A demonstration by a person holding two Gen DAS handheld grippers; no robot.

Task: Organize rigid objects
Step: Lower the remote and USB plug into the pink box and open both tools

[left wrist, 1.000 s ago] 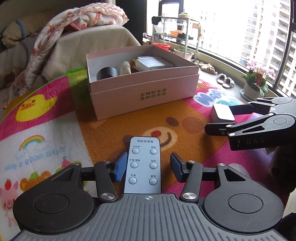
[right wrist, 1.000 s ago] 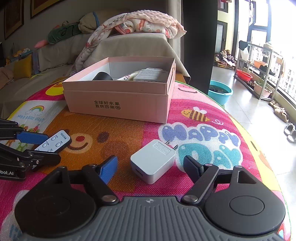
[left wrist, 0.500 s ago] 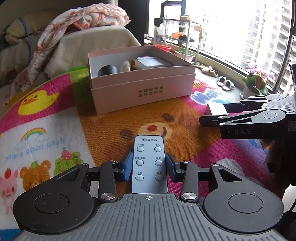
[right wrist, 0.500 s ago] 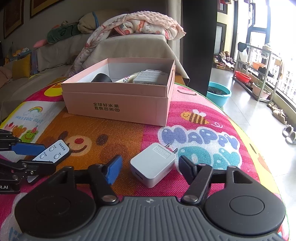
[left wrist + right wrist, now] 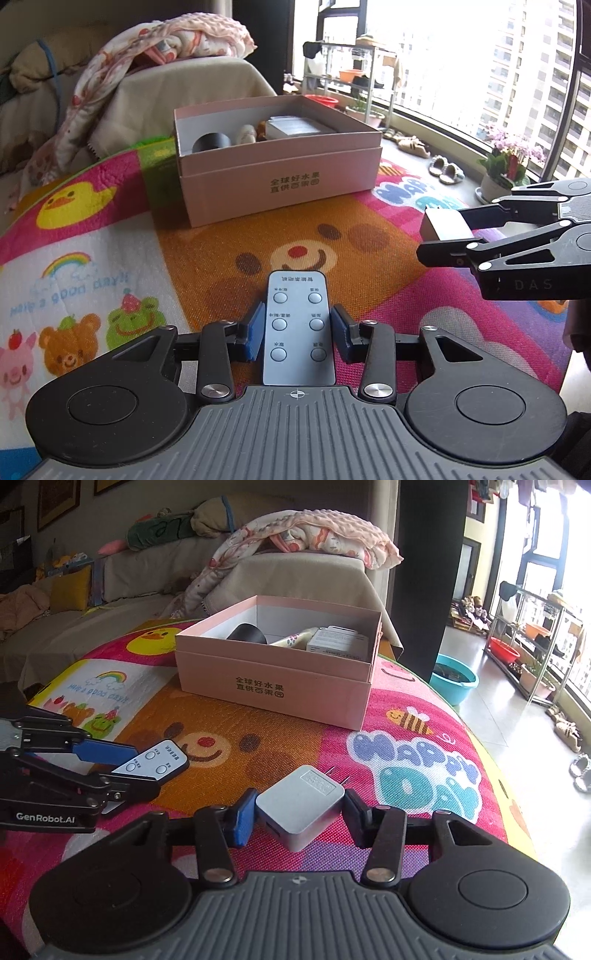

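Clamping the remote (image 5: 298, 325) in the left gripper (image 5: 298, 330) and the charger (image 5: 300, 806) in the right gripper (image 5: 299, 814) near the mat's (image 5: 207, 258) front edge, keeping both level while carrying toward the pink box (image 5: 280, 173) at the far edge.

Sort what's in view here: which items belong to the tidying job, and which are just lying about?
Job items:
- remote control, clamped in the left tongs
- white charger plug, clamped in the right tongs
- pink box, already holding some items

Lying about:
- blanket
- teal basin
- slippers
- potted flowers
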